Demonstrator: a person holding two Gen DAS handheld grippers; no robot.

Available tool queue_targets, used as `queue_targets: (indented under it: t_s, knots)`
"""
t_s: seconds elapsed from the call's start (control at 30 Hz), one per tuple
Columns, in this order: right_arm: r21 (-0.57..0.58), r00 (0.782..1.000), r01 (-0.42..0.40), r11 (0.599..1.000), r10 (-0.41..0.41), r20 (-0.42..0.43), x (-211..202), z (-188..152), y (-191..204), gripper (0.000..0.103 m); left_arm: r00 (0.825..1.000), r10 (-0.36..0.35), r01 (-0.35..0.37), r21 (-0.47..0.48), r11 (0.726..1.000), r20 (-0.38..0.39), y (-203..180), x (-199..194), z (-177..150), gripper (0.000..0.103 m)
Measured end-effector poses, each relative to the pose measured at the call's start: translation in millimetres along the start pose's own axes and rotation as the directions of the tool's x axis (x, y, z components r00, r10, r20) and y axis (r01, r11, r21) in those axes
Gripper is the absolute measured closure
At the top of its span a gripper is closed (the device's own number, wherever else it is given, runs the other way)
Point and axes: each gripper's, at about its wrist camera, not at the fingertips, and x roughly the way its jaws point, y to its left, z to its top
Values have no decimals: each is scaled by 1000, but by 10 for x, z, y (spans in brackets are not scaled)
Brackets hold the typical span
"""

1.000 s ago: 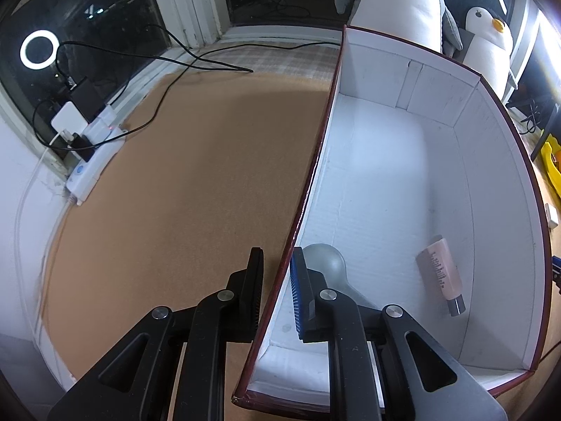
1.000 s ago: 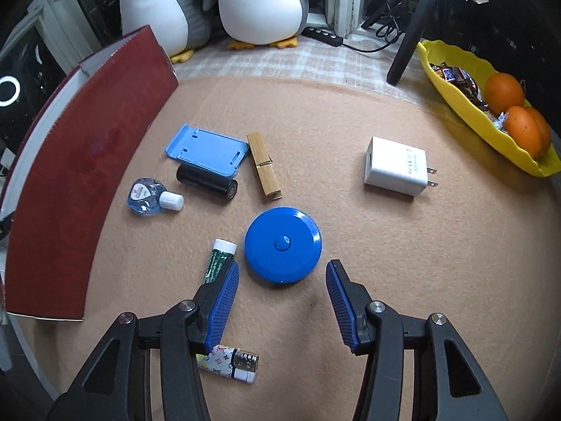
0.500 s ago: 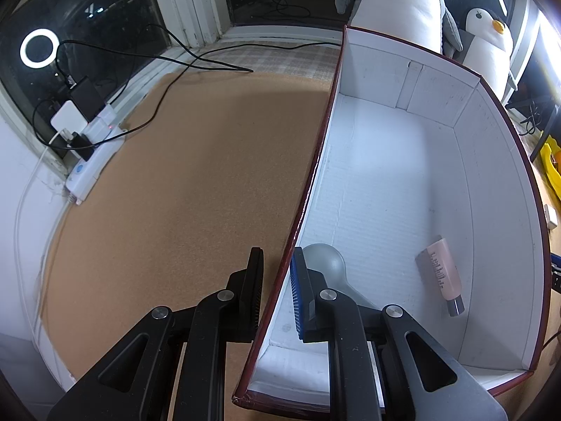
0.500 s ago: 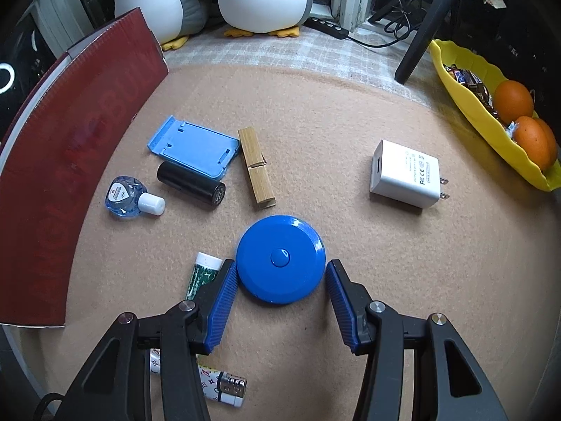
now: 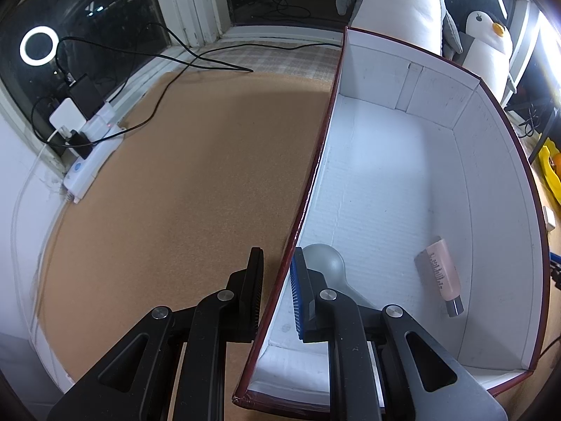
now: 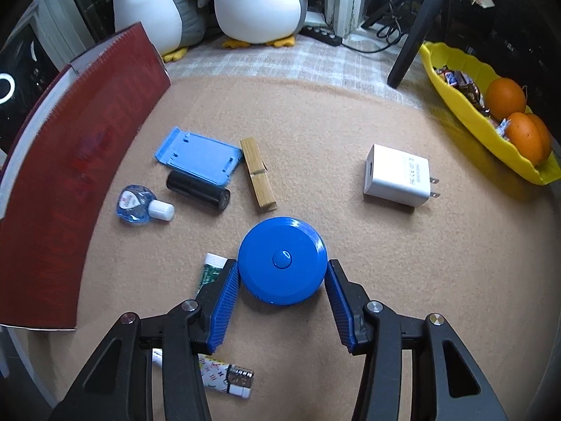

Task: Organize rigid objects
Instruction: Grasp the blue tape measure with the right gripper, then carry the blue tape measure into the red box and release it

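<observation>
A round blue tape measure [image 6: 280, 242] lies flat on the tan mat, between the tips of my right gripper [image 6: 281, 264]. The blue pads flank its sides, and I see no firm squeeze. My left gripper [image 5: 277, 251] is shut on the left wall [image 5: 315, 161] of the dark-red box, one finger outside and one inside. In the box's white interior lie a pink tube [image 5: 438, 273] and a clear rounded scoop [image 5: 324, 261].
A blue phone stand [image 6: 198, 156], black cylinder [image 6: 198, 193], wooden clothespin [image 6: 257, 175], eye-drop bottle [image 6: 140, 203], white charger [image 6: 398, 175], green tube [image 6: 210, 272] and lighter [image 6: 224, 379] lie around. A yellow fruit tray [image 6: 491, 129] is far right, the box [image 6: 70, 175] left.
My right gripper has moved forward, so the blue tape measure now sits between its fingertips instead of ahead of them. The left gripper and the box have not moved.
</observation>
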Motion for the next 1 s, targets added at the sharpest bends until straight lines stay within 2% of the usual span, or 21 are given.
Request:
queue_targets:
  t_s: [0.23,0.53,0.8,1.0]
  knots:
    - [-42,994,-52,998,55,92,-485,127,326,57,1000,-18,18,-7,1000,5,20,-14,-16,89]
    - [-181,973,-137,974,166,161,-931,314,1123,57,999,-42,42,-13,999,10,25,-20,-30,90]
    - [-280,962,-172,944,222,159,-911,496,1720,57,998,-62,62,-14,998,14,63,-4,-26,90]
    - [-318,962,-202,926,249,115,-712,614,2116,57,997,-74,74,-21,997,18,80,-9,-29,90]
